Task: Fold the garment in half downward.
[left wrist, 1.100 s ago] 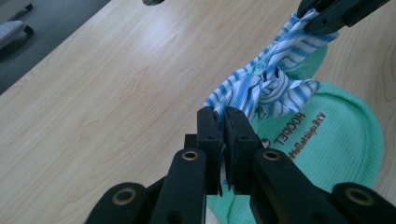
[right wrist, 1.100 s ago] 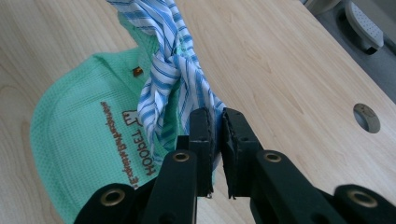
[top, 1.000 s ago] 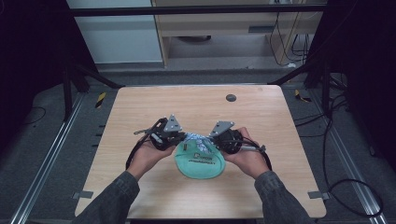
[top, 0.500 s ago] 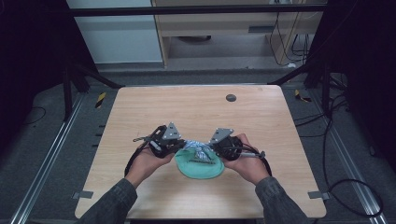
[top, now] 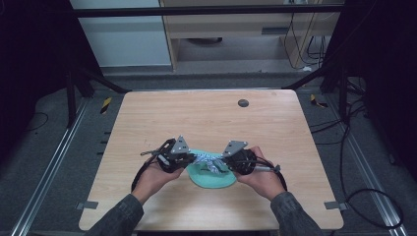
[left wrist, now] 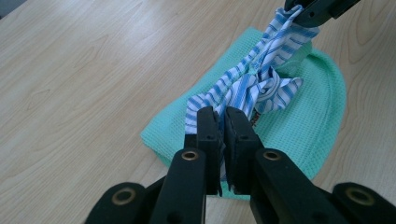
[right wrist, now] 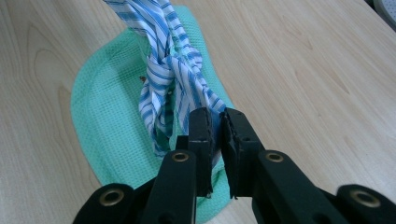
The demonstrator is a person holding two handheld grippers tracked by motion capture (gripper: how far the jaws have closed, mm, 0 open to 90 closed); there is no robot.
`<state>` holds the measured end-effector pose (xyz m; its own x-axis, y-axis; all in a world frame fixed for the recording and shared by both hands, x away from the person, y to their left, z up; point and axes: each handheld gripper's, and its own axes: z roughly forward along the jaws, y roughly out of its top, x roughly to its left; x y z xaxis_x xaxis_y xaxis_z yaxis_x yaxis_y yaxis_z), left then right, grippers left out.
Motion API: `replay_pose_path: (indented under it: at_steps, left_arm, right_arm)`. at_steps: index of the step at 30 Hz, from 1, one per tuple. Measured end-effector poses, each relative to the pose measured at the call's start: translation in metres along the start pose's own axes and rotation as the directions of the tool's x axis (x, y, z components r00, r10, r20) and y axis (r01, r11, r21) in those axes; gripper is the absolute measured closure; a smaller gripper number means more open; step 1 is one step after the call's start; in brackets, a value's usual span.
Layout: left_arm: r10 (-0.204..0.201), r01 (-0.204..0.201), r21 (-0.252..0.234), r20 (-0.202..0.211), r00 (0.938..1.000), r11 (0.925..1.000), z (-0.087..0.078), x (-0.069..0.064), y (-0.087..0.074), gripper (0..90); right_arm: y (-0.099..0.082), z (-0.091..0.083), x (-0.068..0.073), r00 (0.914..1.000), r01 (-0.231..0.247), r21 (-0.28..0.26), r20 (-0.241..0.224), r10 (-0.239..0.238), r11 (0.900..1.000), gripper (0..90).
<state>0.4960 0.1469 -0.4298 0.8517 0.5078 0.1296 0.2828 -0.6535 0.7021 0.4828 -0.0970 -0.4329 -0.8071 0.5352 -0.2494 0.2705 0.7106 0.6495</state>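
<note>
High view: I've got both hands low over the near middle of the tabletop [top: 147, 123], left claw [top: 189, 158] and right claw [top: 216, 164] facing each other, a blue-striped cloth [top: 205, 160] strung between them above a green waffle cloth [top: 211, 177] that lies flat on the wood. A small dark round mark [top: 243, 103] sits far back on the tabletop. Left gripper view: my left claw [left wrist: 220, 122] is clamped nearly closed on one end of the striped cloth [left wrist: 261, 84], which twists into a knot over the green cloth [left wrist: 317, 121] and runs up to the other claw [left wrist: 317, 9] at the top edge. Right gripper view: right claw [right wrist: 217, 123] pinched on the other striped end [right wrist: 170, 70], jaws almost together with fabric between; knot sits just ahead, green cloth [right wrist: 107, 112] underneath on the tabletop [right wrist: 303, 70].
</note>
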Motion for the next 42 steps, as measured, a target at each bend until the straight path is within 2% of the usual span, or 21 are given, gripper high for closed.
replay_pose_path:
  at_steps: [20,42]
  left_arm:
    - [-0.018,0.018,-0.006,0.023,0.9996,0.9998,0.003,-0.009,-0.014,84.7]
    - [-0.001,0.000,0.014,0.041,0.9992,0.9999,0.002,-0.017,-0.023,85.5]
  right_arm:
    - [-0.007,-0.002,0.013,0.9996,0.008,0.005,-0.027,-0.007,1.0000,80.7]
    - [-0.012,-0.002,0.021,0.9986,0.010,0.007,-0.051,-0.009,0.9999,82.2]
